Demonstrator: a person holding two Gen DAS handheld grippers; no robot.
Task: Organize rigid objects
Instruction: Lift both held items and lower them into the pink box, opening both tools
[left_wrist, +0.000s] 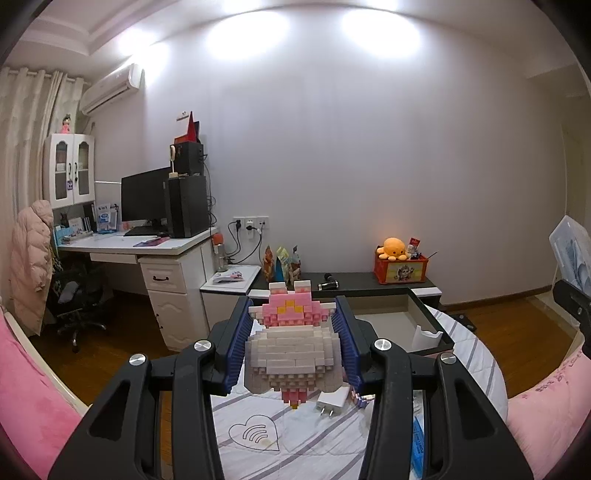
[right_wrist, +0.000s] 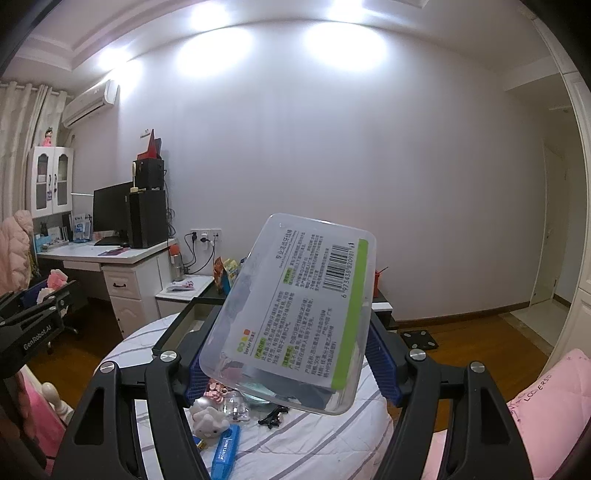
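My left gripper (left_wrist: 291, 332) is shut on a pink and white brick figure (left_wrist: 291, 354) and holds it above the striped bedcover, in front of an open dark-rimmed box (left_wrist: 436, 325). My right gripper (right_wrist: 291, 339) is shut on a clear plastic floss-pick box (right_wrist: 295, 317) with a printed label and green stripe, held tilted above the bed. The left gripper with its figure shows at the left edge of the right wrist view (right_wrist: 44, 295). The clear box shows at the right edge of the left wrist view (left_wrist: 570, 254).
On the bedcover lie a white plug adapter (left_wrist: 332, 400), a white toy (right_wrist: 210, 421), a blue case (right_wrist: 225, 452), a black clip (right_wrist: 273, 415) and pink bricks (right_wrist: 216, 391). Pink pillows (right_wrist: 546, 410) flank the bed. A desk (left_wrist: 147, 247) and a low cabinet (left_wrist: 369, 280) stand behind.
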